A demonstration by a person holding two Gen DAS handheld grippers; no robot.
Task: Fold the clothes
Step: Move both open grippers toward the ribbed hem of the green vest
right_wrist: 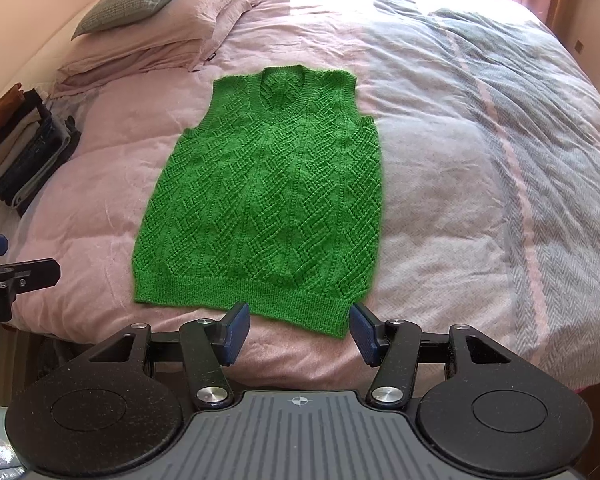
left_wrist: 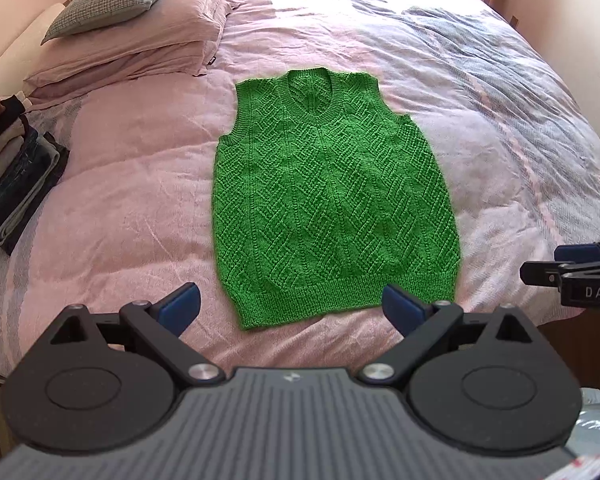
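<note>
A green knitted sleeveless vest (left_wrist: 332, 196) (right_wrist: 268, 200) lies flat and spread out on the pink bedcover, neck toward the far side, ribbed hem toward me. My left gripper (left_wrist: 292, 308) hovers wide open just before the hem, nothing between its blue pads. My right gripper (right_wrist: 298, 330) is open too, its blue pads flanking the hem's right corner without holding it. Each gripper shows at the edge of the other's view: the right one (left_wrist: 572, 272), the left one (right_wrist: 4, 276).
The pink bedcover (left_wrist: 132, 208) covers the bed, with a grey-blue striped blanket (left_wrist: 512, 92) on its right half. Pillows (left_wrist: 140, 40) are stacked at the far left. A pile of folded clothes (left_wrist: 16, 176) sits at the bed's left edge. A bright window lies beyond.
</note>
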